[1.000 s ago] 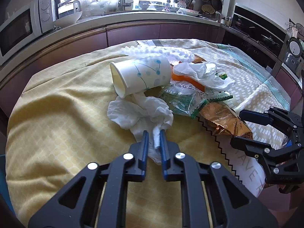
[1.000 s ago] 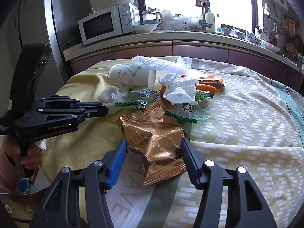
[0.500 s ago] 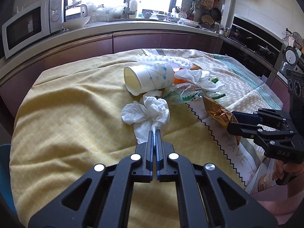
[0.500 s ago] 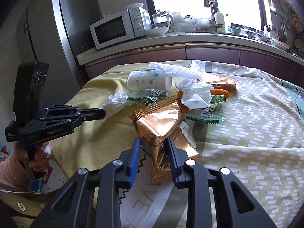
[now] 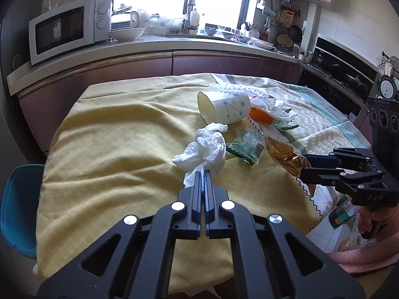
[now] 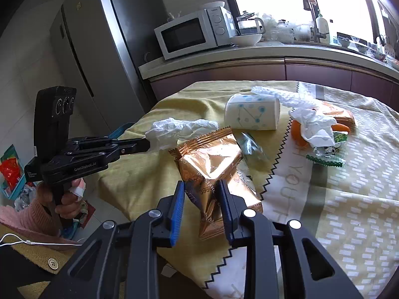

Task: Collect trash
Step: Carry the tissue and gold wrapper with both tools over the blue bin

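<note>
Crumpled white tissue (image 5: 207, 147), raised off the yellow tablecloth (image 5: 112, 137) by one twisted corner, just near side of the paper cup (image 5: 224, 109). Paper cup: white with blue dots and lines, tipped on its side, open mouth turned away from the orange peel (image 5: 259, 114). Copper foil wrapper (image 6: 212, 164), creased and shiny, zigzag-cut ends, lifted at a tilt, near side of the cup. Clear green-edged wrapper (image 5: 247, 147) flat between tissue and foil wrapper. Second white tissue (image 6: 314, 124) draped over the orange peel, beside the cup's base.
</note>
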Demonstrator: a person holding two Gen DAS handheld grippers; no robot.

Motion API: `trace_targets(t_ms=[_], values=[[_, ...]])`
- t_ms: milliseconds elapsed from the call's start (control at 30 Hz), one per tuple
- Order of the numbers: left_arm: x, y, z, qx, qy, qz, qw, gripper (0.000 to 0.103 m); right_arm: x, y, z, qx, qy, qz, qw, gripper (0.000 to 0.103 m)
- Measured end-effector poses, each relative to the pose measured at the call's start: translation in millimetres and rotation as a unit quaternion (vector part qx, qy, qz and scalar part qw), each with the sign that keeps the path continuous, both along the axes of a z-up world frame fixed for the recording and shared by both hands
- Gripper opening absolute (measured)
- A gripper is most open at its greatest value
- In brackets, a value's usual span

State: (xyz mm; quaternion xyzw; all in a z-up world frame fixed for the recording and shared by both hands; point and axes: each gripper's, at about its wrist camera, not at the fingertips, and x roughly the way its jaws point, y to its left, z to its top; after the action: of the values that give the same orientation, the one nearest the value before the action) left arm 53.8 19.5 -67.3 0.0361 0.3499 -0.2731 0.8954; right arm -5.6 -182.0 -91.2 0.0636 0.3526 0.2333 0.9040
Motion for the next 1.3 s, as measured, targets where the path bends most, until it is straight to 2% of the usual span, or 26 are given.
trace_targets(t_ms=[367,667,1000,1300], values=[[-10.5,57.0,13.8,-0.019,-0.014,0.060,0.9979,0.002,5.1,32.7,6.3,0.014,-0.008,0.043,0.999,0.026],[-16.2,104.8,26.7,-0.026,-0.030,0.121,0.9919,0.002,34.3,76.2,16.8,0.024,-0.022,0.091,0.995,0.026],[-22.2,176.2,44.0,-0.026,-0.051,0.211,0.9758,0.002,68.9,139.9,35.9,0.026,-0.038,0.172,0.984,0.026],[-16.9,238.9,41.2,-0.013,-0.049,0.286,0.9569,0.002,98.6,205.0,44.9,0.046,-0.030,0.240,0.969,0.026]])
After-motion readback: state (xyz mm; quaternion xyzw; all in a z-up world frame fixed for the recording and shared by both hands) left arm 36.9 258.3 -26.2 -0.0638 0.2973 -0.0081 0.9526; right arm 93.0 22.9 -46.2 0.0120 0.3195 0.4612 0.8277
